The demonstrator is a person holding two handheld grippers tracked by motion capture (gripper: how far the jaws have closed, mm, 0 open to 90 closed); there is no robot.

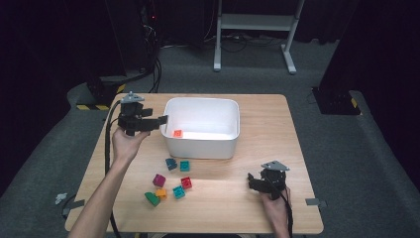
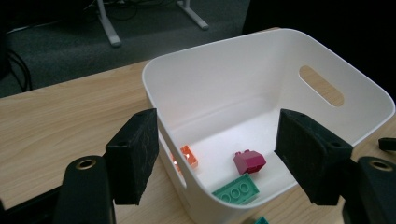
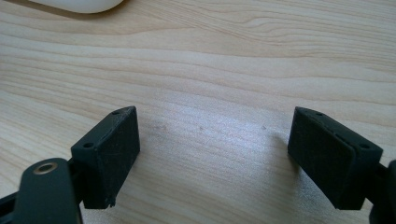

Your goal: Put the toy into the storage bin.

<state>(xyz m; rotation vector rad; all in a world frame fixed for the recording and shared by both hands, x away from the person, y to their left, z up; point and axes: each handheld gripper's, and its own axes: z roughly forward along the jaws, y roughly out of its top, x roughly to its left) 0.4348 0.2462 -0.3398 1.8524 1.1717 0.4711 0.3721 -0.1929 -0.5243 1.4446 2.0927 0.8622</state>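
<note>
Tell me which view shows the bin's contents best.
Left gripper view: it looks down into the white bin, showing an orange brick, a magenta brick and a green plate. High view catches just the orange one. Right gripper view has a sliver of rim.

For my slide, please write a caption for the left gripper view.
Open left tool over white plastic bin holding three toy bricks.

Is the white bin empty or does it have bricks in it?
Not empty: the bin holds an orange brick, a magenta brick and a green plate.
</note>
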